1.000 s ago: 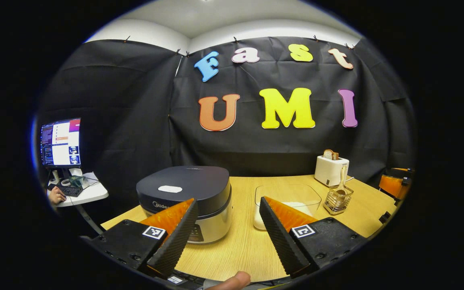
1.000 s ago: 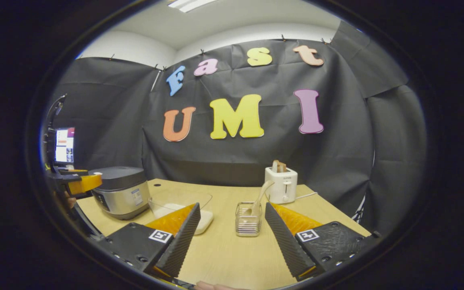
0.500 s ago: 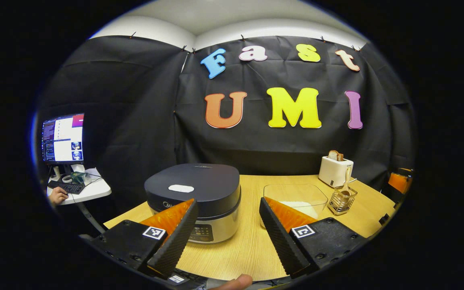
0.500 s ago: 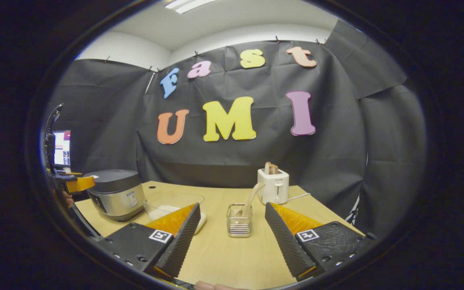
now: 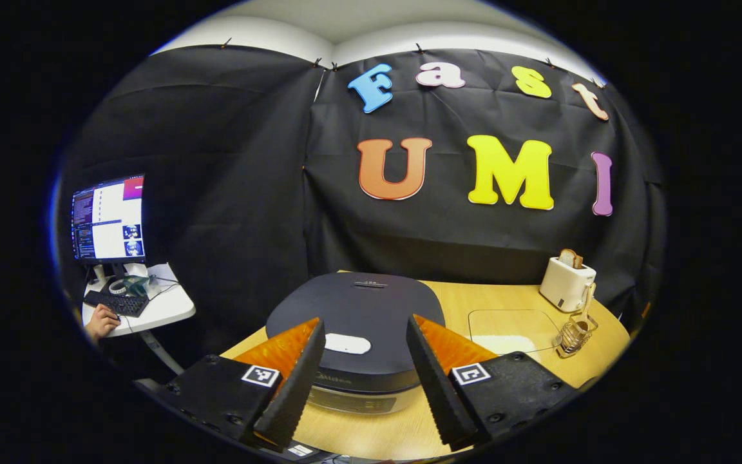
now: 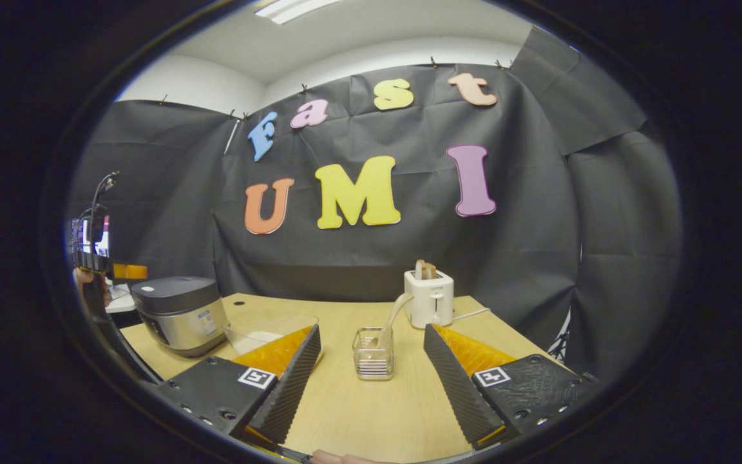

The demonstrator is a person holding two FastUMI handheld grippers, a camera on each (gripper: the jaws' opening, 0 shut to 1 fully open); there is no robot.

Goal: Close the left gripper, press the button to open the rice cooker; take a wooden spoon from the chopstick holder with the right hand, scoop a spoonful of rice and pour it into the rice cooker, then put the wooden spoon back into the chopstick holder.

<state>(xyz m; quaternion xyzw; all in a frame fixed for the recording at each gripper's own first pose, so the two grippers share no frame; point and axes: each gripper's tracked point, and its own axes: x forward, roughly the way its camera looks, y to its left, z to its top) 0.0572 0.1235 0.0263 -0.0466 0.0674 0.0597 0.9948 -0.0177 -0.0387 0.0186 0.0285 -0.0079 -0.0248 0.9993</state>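
Left claw (image 5: 361, 377) hovers over the front of the rice cooker (image 5: 364, 309), jaws wide apart, gripping nothing. Cooker lid is down; the pale button (image 5: 347, 343) on the lid sits between the two fingers in the left gripper view, not touched as far as I can tell.

Right claw (image 6: 371, 386) is also wide open and empty, low over the desk (image 6: 371, 412). The wire chopstick holder (image 6: 373, 353) stands straight ahead of it, between the fingers but well apart from them. Wooden spoon (image 6: 391, 316) stands in the holder, handle leaning right toward the white toaster (image 6: 429, 298), which has bread in its slot.

Clear container of rice (image 6: 266, 330) sits between cooker and holder. In the right gripper view the left claw is at the far left above the cooker (image 6: 181, 312).

Side table at far left carries a monitor (image 5: 108, 218) and keyboard (image 5: 116, 301); a person's hand (image 5: 102, 322) rests beside the keyboard.
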